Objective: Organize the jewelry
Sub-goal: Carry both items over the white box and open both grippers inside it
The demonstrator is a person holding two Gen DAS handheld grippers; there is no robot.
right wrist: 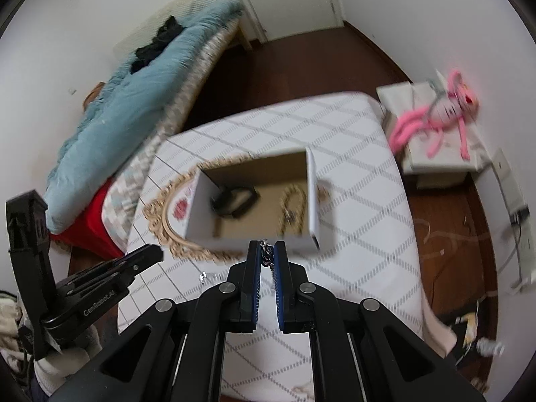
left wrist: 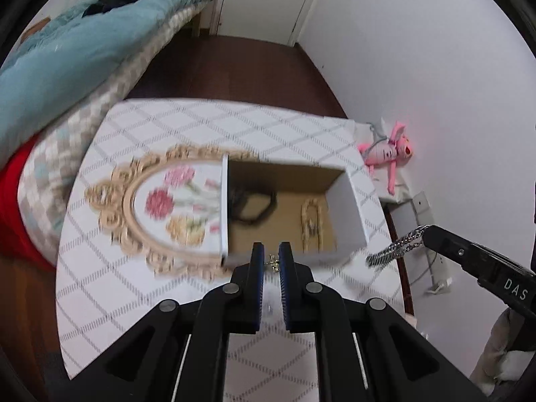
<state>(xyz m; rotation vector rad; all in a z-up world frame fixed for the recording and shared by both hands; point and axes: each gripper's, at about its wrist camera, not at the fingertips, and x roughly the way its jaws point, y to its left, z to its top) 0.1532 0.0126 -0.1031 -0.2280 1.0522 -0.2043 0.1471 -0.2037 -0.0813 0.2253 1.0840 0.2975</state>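
Box (left wrist: pixel 345 214) ahead of my jaws holds two pieces | left gripper (left wrist: pixel 270 261) clenches gold trinket (left wrist: pixel 273 263) | right gripper (right wrist: pixel 267 256) clenches silver chain (right wrist: pixel 266 254) | both undeposited

Table (left wrist: pixel 140 288) covered by a white cloth with a grey diamond grid; 2 items are seen resting on it: an ornate gold-framed floral tray (left wrist: pixel 160 207); an open cardboard box (left wrist: pixel 345 207) overlapping that tray's edge.

— What sort of place is this?
— A bedroom at home: a bed (right wrist: pixel 140 107) with a blue blanket (left wrist: pixel 67 53), a wooden floor (left wrist: pixel 227 67), a white door (left wrist: pixel 268 0), a pink soft toy (right wrist: pixel 435 117).
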